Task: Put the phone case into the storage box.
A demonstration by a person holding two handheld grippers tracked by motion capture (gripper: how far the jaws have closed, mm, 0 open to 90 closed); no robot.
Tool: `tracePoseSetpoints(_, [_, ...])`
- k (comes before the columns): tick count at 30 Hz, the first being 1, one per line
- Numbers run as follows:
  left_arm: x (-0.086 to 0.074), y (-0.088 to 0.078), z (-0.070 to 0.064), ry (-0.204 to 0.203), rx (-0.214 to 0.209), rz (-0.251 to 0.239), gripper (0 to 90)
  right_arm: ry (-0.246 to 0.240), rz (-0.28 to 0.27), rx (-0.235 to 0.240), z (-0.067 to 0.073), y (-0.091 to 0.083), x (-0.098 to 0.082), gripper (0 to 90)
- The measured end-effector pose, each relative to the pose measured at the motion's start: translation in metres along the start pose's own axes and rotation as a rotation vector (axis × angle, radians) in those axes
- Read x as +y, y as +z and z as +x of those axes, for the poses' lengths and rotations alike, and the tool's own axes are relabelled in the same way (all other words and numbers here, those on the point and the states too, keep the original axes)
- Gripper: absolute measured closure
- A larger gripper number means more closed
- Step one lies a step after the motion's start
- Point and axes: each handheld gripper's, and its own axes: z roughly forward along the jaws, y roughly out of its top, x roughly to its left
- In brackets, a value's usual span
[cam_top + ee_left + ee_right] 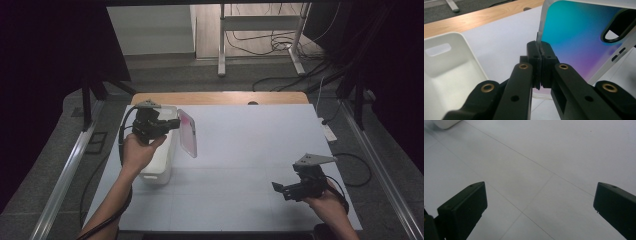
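Two hand-held grippers: my left (540,53) pinches the case (576,37) edge above the bin (471,52); my right (540,202) gapes, spare.

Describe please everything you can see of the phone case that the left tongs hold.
The phone case is a thin, see-through plastic shell with a glossy tint running from teal to purple and pink. It has a dark-rimmed camera opening near one corner and small slots on its pale side edge. The left tongs are shut on its edge and hold it up on edge, in the air beside the white bin, above the white table. Nothing else touches it.
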Motion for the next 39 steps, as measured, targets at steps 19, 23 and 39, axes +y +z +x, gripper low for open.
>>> tracePoseSetpoints(19, [0.016, -0.017, 0.021, -0.021, 0.072, -0.01, 88.2, 0.061, -0.002, -0.07, -0.005, -0.026, -0.018, 0.0])
tracePoseSetpoints(23, [0.018, -0.02, 0.026, -0.029, 0.092, -0.009, 88.2, 0.077, 0.0, -0.082, -0.006, -0.03, -0.023, 0.0])
tracePoseSetpoints(39, [0.018, -0.026, 0.052, -0.085, 0.174, -0.019, 88.2, 0.104, -0.058, -0.107, -0.007, -0.038, -0.027, 0.0])
